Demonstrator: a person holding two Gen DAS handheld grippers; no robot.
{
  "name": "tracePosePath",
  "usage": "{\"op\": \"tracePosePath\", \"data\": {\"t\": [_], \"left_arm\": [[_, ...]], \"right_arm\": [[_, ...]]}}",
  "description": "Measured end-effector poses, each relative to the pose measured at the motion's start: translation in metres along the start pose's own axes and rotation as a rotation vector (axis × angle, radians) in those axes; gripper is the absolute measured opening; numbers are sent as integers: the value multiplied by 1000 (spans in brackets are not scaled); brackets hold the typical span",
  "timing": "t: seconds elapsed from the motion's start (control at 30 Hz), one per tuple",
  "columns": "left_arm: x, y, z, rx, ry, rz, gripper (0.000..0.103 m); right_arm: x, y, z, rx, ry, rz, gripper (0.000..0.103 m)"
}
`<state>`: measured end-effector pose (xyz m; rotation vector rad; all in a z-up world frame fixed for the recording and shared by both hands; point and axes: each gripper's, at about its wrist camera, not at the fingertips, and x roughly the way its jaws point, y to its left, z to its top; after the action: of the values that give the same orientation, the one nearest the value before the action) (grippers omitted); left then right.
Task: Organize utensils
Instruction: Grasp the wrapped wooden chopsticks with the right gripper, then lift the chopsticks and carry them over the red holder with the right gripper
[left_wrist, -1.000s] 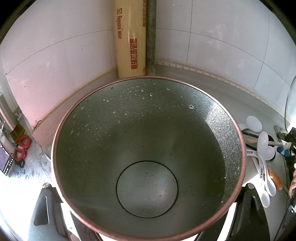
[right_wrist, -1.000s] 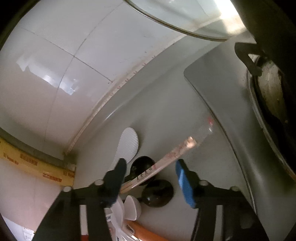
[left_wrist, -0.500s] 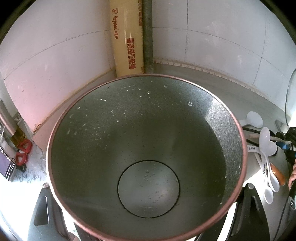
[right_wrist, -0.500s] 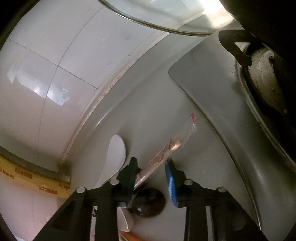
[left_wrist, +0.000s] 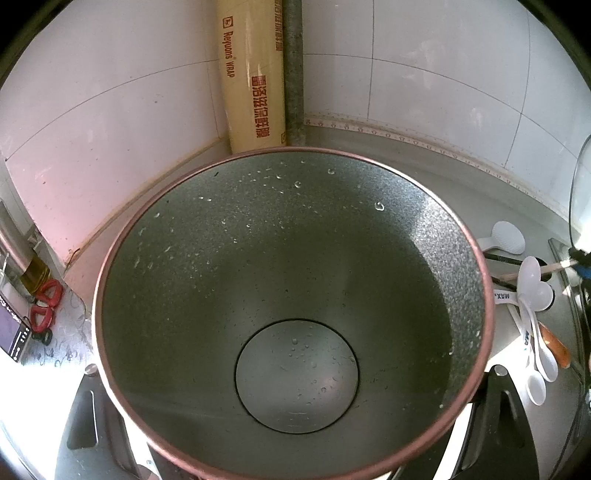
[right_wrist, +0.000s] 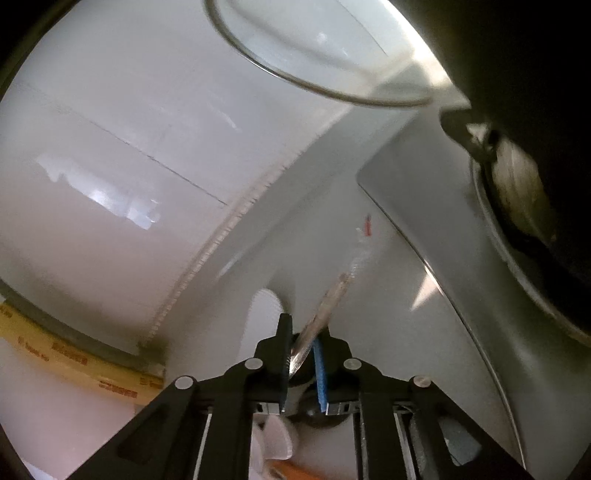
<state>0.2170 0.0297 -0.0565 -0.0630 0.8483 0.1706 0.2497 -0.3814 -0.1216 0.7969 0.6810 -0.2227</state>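
Note:
A deep pot (left_wrist: 295, 258) with a speckled dark inside, a copper-coloured rim and water drops fills the left wrist view. My left gripper (left_wrist: 293, 417) is shut on it, one finger on each side of the near wall. In the right wrist view my right gripper (right_wrist: 301, 343) is closing, and its pads press on a pair of chopsticks in a clear sleeve (right_wrist: 332, 295) that points away over the grey counter. The chopsticks (left_wrist: 550, 266) also show at the right edge of the left wrist view. Beside the pot lie white measuring spoons (left_wrist: 535, 325) and a white rice paddle (left_wrist: 506, 236).
A cling wrap box (left_wrist: 251, 81) stands in the tiled corner behind the pot. An orange-handled utensil (left_wrist: 554, 347) lies by the spoons. Red scissors (left_wrist: 44, 306) lie at the left. A glass lid (right_wrist: 314, 66) leans on the wall, and a stove burner (right_wrist: 517, 206) is to the right.
My right gripper's jaws have narrowed from wide apart to pinching the sleeved chopsticks, and the view has shifted up a little. The pot and left gripper have stayed put.

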Motion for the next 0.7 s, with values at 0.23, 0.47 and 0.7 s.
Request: {"op": "tracePosePath", "data": {"t": [0.23,0.47,0.7], "left_arm": [[0,-1,0,2,-1,-2,90],[1,2,1,8,1,-15,89],[2,6,2,8,-1,-28,89]], "right_arm": [[-21,24,0,-87,-54,38,8],[-41,52,-3,-199,-107,66,6],[-71,84,-3,-330,-166,97,6]]}}
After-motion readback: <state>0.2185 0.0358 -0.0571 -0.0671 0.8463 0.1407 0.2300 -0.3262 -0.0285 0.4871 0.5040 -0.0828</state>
